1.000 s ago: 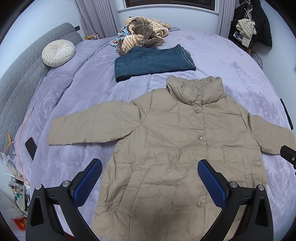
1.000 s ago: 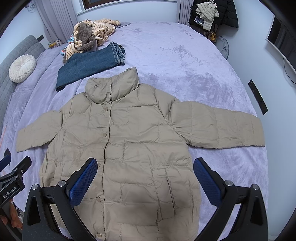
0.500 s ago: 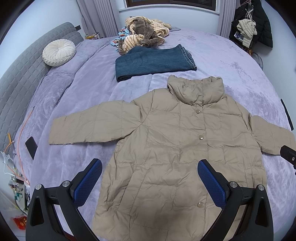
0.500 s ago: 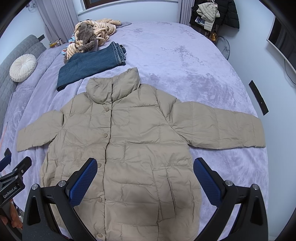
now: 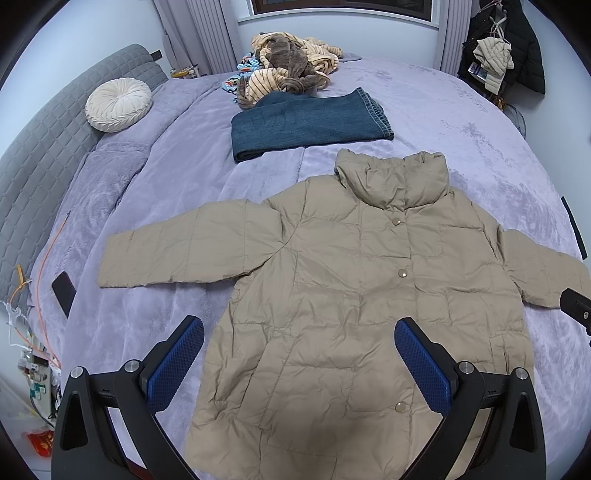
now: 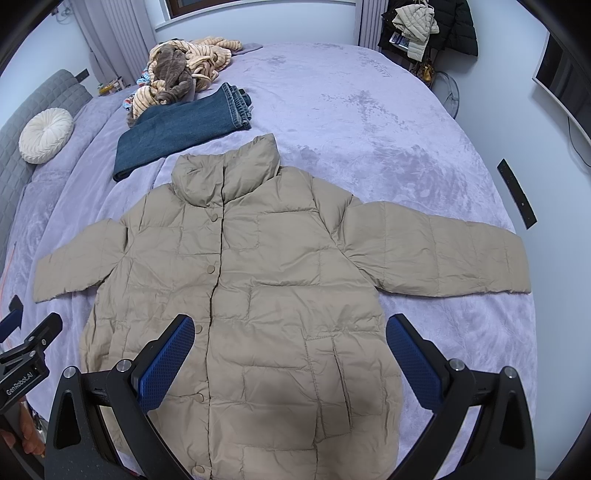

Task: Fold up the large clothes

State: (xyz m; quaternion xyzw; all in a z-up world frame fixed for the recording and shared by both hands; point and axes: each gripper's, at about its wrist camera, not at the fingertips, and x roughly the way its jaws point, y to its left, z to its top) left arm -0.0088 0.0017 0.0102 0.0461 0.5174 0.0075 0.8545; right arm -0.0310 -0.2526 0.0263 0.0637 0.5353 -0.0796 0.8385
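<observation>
A tan quilted puffer jacket (image 5: pixel 354 295) (image 6: pixel 258 280) lies flat and buttoned on the lilac bed, collar away from me, both sleeves spread sideways. My left gripper (image 5: pixel 299 332) hovers open above the jacket's lower left part, nothing between its blue pads. My right gripper (image 6: pixel 290 330) hovers open above the lower right part, also holding nothing. The left sleeve (image 5: pixel 177 251) reaches toward the headboard side. The right sleeve (image 6: pixel 443 251) reaches the bed's right edge. The left gripper's body (image 6: pixel 26 362) shows at the left edge of the right wrist view.
Folded blue jeans (image 5: pixel 306 125) lie beyond the collar, with a heap of striped and brown clothes (image 5: pixel 288 70) behind them. A round white cushion (image 5: pixel 118 105) rests by the grey headboard (image 5: pixel 33 147). A dark phone (image 5: pixel 63 293) and orange cable lie at the left edge. Coats (image 6: pixel 424 26) hang at back right.
</observation>
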